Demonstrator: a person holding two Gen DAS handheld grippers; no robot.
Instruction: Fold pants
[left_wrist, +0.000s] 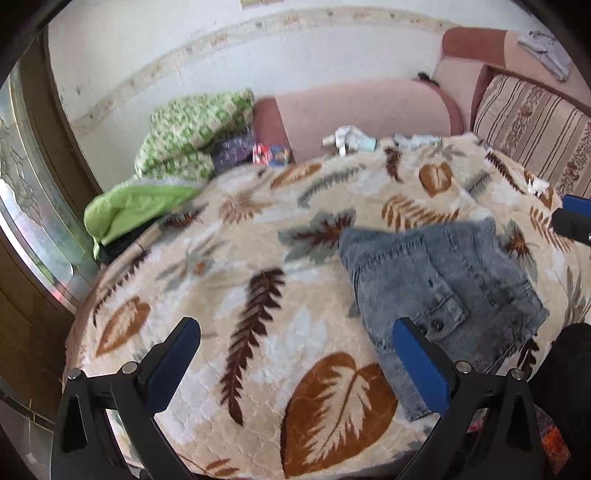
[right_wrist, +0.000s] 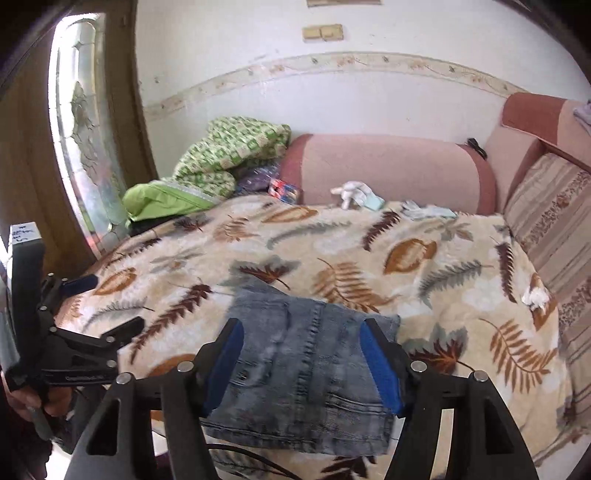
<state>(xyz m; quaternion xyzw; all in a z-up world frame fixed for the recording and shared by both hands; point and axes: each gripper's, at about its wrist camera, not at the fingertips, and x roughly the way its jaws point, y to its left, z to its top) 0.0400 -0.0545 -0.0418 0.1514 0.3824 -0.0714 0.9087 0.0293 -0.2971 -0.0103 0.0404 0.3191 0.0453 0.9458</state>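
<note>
Both my hand-held grippers hang released, the right hand-held gripper (right_wrist: 302, 363) straddling the folded pants (right_wrist: 303, 373) directly below and ahead of it on the leaf-print blanket (right_wrist: 369, 258), the left hand-held gripper (left_wrist: 295, 363) just beside them, so I judge a careless pass could snag and unfold the stack.
</note>
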